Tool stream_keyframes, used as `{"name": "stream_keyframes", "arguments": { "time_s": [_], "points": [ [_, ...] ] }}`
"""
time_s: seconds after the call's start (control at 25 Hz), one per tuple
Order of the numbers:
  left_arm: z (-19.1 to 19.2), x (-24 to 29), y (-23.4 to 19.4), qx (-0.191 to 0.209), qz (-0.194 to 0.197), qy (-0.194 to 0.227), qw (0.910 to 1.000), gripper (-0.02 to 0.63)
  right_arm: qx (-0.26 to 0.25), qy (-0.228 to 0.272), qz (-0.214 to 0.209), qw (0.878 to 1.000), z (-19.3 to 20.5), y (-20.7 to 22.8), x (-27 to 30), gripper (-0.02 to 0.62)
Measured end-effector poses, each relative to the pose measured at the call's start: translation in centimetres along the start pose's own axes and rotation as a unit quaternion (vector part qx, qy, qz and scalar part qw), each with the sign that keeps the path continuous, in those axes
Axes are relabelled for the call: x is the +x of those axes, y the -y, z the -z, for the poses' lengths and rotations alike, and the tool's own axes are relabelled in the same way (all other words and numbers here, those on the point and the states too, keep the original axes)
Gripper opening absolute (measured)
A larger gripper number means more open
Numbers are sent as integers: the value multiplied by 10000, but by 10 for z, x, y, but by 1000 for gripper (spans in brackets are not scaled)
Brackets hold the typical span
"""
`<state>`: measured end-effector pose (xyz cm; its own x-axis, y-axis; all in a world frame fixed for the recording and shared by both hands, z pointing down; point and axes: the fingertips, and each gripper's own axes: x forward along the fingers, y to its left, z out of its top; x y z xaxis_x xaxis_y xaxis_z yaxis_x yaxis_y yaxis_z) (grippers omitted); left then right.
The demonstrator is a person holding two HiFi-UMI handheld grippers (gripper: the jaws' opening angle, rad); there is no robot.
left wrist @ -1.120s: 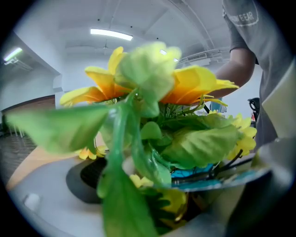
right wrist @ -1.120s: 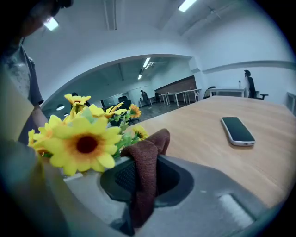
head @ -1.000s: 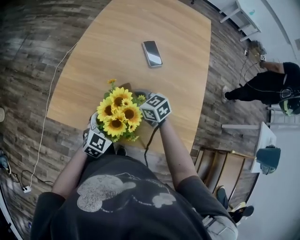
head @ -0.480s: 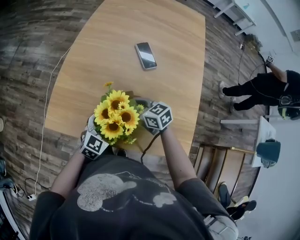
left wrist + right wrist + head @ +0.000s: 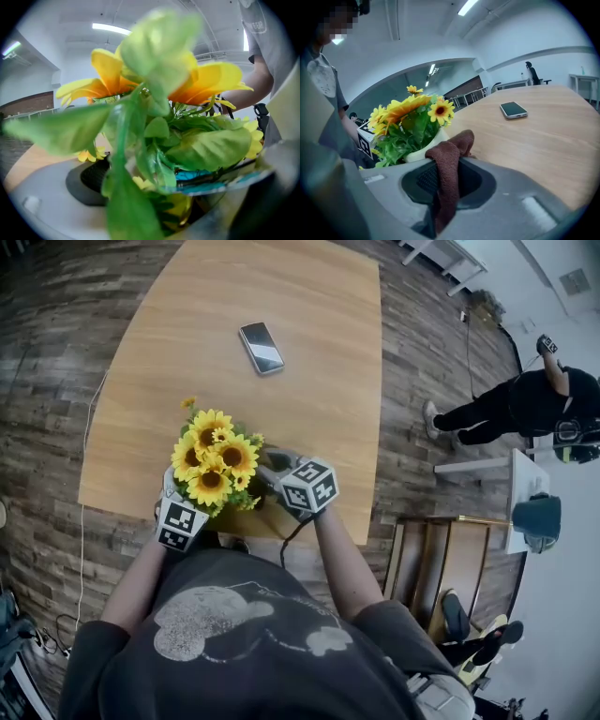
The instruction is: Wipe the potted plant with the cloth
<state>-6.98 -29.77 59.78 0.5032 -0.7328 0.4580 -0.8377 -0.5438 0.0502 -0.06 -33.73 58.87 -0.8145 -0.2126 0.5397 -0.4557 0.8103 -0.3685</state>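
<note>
A light wooden worktop (image 5: 309,362) with rounded corners is being viewed from above, standing on a dark plank floor (image 5: 56,352). A white cable (image 5: 86,456) is lying on the floor along the worktop's left side. A phone (image 5: 262,348) is lying flat near the worktop's middle, well apart from everything else. The potted plant (image 5: 211,460), sunflowers in a cream pot, is standing near the worktop's near edge. The left hand-held gripper (image 5: 178,187) is being held released at the plant's left side, with its jaws wide apart and leaves between them. No pad is being seen pressing on anything. The right hand-held gripper (image 5: 445,183) is being held clenched on the brown cloth (image 5: 450,159), whose bunched top is sitting just beside the pot. Off the worktop's right side, a person (image 5: 520,404) in black is being seen on the floor near a white table (image 5: 518,493). Strip lights (image 5: 466,7) are showing on a pale ceiling.
</note>
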Motion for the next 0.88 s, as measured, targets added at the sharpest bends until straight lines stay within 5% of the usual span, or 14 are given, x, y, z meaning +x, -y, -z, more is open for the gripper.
{"name": "stream_keyframes", "arguments": {
  "time_s": [0.4,0.88],
  "points": [
    [-6,-1,-4,-158,-698,157,9973,578,-69,250,589,9979,26,-15,-31,52],
    [-2,-60,56,-530,-1110,356,9918,580,-72,916,1174,9888,49,-32,-107,52]
  ]
}}
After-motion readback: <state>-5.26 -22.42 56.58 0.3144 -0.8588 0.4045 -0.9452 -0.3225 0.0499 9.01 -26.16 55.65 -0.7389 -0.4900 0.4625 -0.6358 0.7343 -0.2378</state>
